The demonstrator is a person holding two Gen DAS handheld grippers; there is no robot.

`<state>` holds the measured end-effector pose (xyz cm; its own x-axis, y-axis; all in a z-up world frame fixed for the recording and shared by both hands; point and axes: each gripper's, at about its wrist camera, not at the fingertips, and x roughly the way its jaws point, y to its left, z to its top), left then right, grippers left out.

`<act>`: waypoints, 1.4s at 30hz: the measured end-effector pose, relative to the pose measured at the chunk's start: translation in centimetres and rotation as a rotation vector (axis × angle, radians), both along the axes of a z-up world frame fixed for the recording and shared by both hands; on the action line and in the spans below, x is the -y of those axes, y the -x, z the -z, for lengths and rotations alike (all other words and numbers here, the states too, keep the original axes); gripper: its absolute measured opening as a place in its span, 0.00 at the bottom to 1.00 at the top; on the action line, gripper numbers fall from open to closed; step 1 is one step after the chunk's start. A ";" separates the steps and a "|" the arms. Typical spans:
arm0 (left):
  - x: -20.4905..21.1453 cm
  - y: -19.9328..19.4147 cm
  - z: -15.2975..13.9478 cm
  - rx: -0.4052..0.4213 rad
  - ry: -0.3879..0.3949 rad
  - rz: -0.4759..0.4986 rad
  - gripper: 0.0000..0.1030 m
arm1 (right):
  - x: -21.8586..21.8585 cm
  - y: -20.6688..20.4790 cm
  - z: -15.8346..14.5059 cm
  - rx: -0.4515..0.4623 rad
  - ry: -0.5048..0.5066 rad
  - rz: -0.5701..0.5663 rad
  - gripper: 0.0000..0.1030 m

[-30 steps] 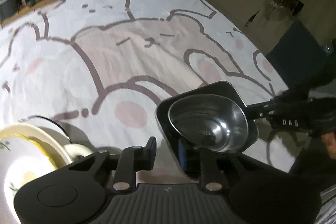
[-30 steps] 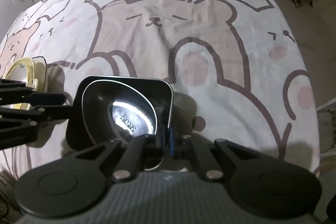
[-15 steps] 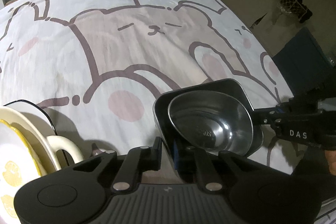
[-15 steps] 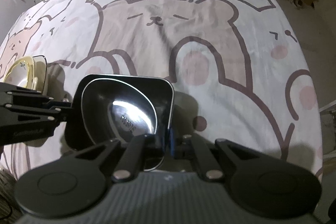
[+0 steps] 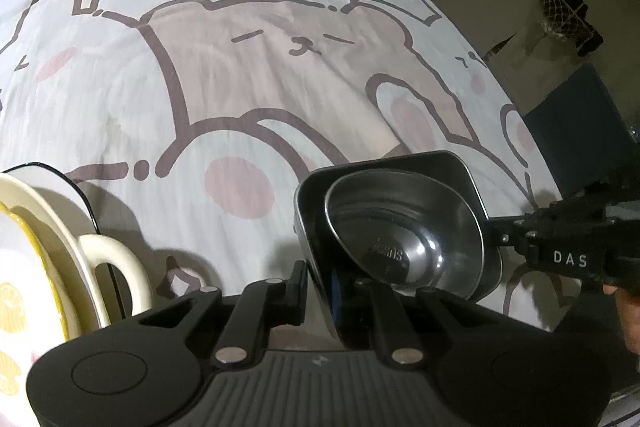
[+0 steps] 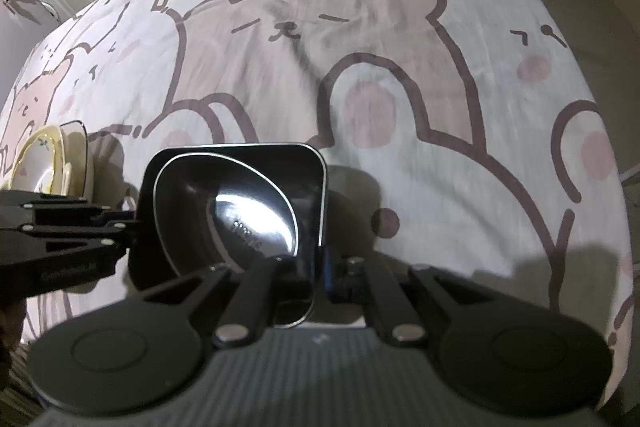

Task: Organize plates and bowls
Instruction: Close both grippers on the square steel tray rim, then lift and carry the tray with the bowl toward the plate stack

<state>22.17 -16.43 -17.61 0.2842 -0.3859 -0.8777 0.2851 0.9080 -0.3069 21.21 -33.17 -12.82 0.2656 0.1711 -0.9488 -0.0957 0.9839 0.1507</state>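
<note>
left gripper (image 5: 318, 285) pinching the near-left rim of the square black dish (image 5: 440, 167); right gripper (image 6: 322, 273) clamped on the opposite rim. both equally close, gripping from facing sides. steel bowl (image 5: 400, 235) nested inside the dish, held up between the two, seemingly just off the bear-print cloth (image 5: 248, 75), though contact cannot be told. just left of the left gripper, stacked cream plates (image 5: 44, 227) with a cup handle (image 5: 108, 263). judging from this, next move probably leftward toward that stack, dish kept level so the bowl stays seated.
</note>
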 end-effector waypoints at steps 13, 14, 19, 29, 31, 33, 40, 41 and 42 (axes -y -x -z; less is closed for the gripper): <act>-0.9 0.2 -1.8 0.049 0.048 -0.049 0.09 | -0.1 0.9 -1.6 0.040 0.001 0.003 0.05; -1.1 0.2 -2.1 0.055 0.053 -0.053 0.09 | -0.1 1.0 -1.9 0.050 -0.001 0.002 0.05; -2.2 0.3 -4.0 0.106 0.070 -0.073 0.08 | -0.4 1.1 -3.7 0.103 -0.019 0.009 0.05; -6.4 0.5 -8.2 0.200 0.088 -0.137 0.08 | -3.4 1.1 -7.5 0.214 -0.049 -0.026 0.06; -7.4 0.6 -8.9 0.216 0.088 -0.155 0.08 | -4.3 0.9 -8.2 0.231 -0.061 -0.036 0.06; -8.6 0.8 -9.6 0.232 0.087 -0.175 0.08 | -5.3 0.6 -8.7 0.245 -0.073 -0.049 0.06; -13.1 2.0 -10.8 0.266 0.087 -0.241 0.08 | -9.1 -0.3 -10.1 0.278 -0.105 -0.106 0.06; -13.8 2.2 -11.0 0.269 0.086 -0.251 0.08 | -9.9 -0.4 -10.2 0.282 -0.108 -0.120 0.06; -14.5 2.5 -11.1 0.271 0.085 -0.261 0.08 | -10.5 -0.4 -10.3 0.284 -0.110 -0.131 0.06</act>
<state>19.70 -1.89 -6.54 0.6002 -0.3378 -0.7250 0.1286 0.9354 -0.3294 21.62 -22.70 -2.49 0.4861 0.3186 -0.8138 -0.2742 0.9398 0.2042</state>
